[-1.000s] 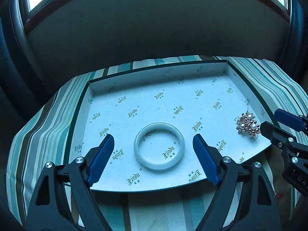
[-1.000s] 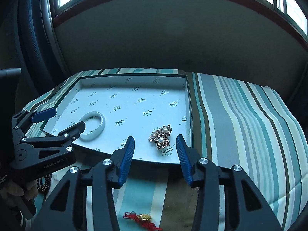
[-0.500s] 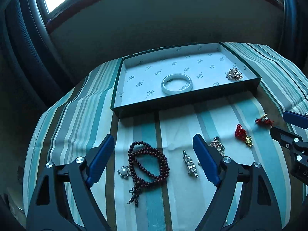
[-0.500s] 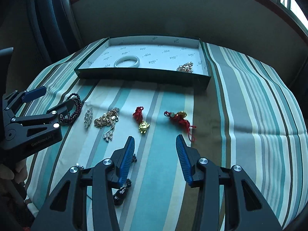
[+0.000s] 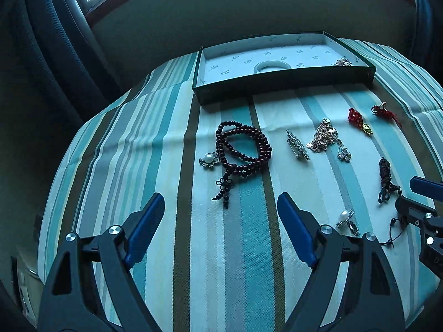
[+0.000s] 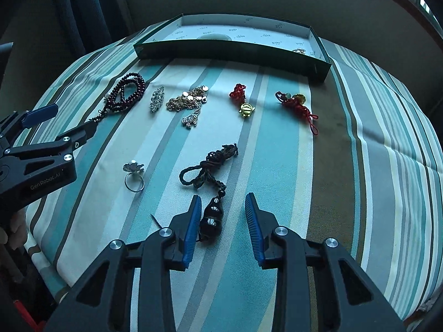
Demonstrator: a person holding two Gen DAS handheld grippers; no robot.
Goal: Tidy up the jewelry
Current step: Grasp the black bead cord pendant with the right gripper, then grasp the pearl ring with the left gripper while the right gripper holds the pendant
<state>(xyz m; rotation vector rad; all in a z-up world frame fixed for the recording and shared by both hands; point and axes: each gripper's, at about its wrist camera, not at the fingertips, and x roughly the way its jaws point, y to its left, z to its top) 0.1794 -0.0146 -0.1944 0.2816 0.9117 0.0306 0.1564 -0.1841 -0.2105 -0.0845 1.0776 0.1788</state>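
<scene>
Lying in 1 box are 1 white bangle and 1 pearl brooch. Sitting on the striped cloth are 1 bead strand, 2 red charms, 1 ring, 1 gold chain.

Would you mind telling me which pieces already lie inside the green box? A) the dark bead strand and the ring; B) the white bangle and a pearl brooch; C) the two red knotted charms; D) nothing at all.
B: the left wrist view shows the white bangle and a pearl brooch on the box lining, while the dark bead strand, ring and red charms lie on the striped cloth.
</scene>
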